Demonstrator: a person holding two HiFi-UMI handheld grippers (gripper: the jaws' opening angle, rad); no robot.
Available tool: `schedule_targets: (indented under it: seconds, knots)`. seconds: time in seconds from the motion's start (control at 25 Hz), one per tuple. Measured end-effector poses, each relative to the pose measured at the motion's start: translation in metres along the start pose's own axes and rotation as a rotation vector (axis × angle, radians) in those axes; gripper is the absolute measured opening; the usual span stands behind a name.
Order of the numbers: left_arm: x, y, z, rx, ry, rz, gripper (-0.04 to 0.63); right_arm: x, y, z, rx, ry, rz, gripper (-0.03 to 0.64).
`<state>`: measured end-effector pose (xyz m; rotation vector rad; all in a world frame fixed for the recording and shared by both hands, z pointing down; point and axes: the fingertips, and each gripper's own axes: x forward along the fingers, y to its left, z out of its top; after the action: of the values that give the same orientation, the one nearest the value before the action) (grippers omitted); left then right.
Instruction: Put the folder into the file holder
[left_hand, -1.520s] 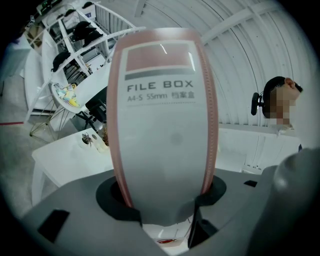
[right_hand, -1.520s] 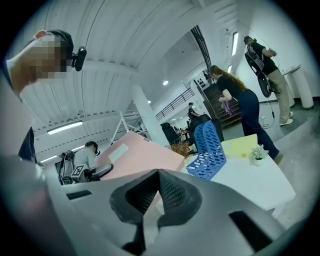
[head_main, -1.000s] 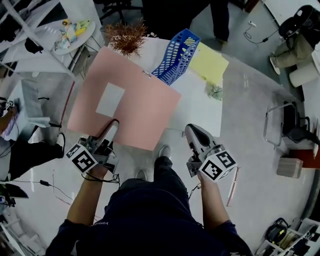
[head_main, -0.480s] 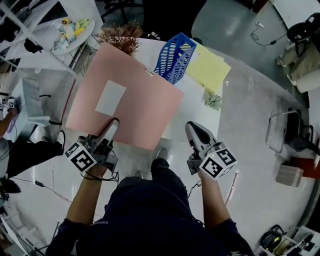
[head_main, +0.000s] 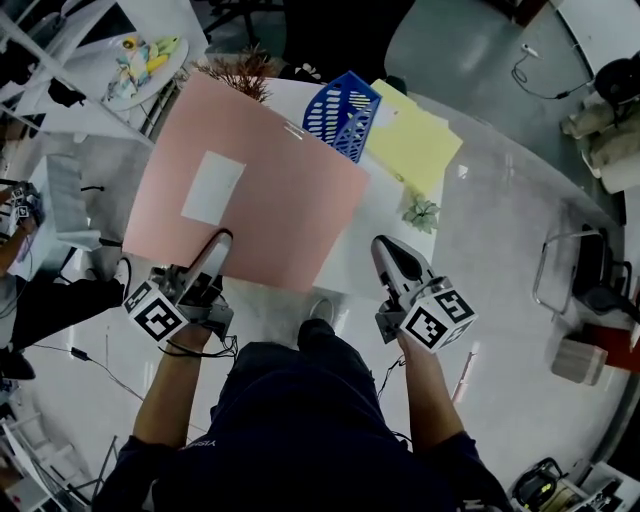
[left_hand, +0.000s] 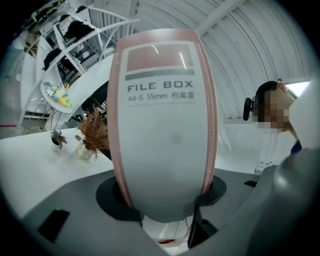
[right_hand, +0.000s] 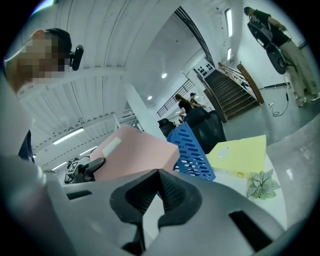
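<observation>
Looking down in head view: L gripper (head_main: 217, 246) clamps the near edge of the pink folder (head_main: 255, 190), which is held up over the left part of the white table (head_main: 385, 215). A white label sits on the folder's face. Blue file holder (head_main: 345, 112) stands at the table's far side, just past the folder's far-right corner; the folder isn't in it. A yellow folder (head_main: 412, 145) lies flat right of the holder, w/ a small green plant (head_main: 420, 213) near its front edge. A dried plant (head_main: 238, 70) peeks out behind the pink folder's far edge. R gripper (head_main: 386, 252) hangs at the table's near-right edge, apart from everything.

Left gripper view: the jaws stand wide, one pad on each side of the pink folder, pressing on it. Its grey spine reads "FILE BOX" and fills the frame's middle. The dried plant is at left on the table.

Right gripper view: the jaws are together, tips meeting, nothing between them. Beyond them, left to right: pink folder, blue file holder, yellow folder, green plant.
</observation>
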<state>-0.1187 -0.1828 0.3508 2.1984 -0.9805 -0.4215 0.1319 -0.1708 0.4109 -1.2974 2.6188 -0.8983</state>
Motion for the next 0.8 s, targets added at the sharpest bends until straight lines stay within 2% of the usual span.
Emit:
schedule_targets:
  seconds: [0.44, 0.8]
  knots:
    - [0.018, -0.022, 0.046, 0.074, -0.077, -0.027, 0.279, 0.008, -0.016, 0.012, 0.008, -0.003, 0.025, 0.005]
    - [0.024, -0.017, 0.093, 0.155, -0.132, -0.022, 0.279, 0.016, -0.022, 0.015, 0.013, 0.0, 0.016, 0.005]
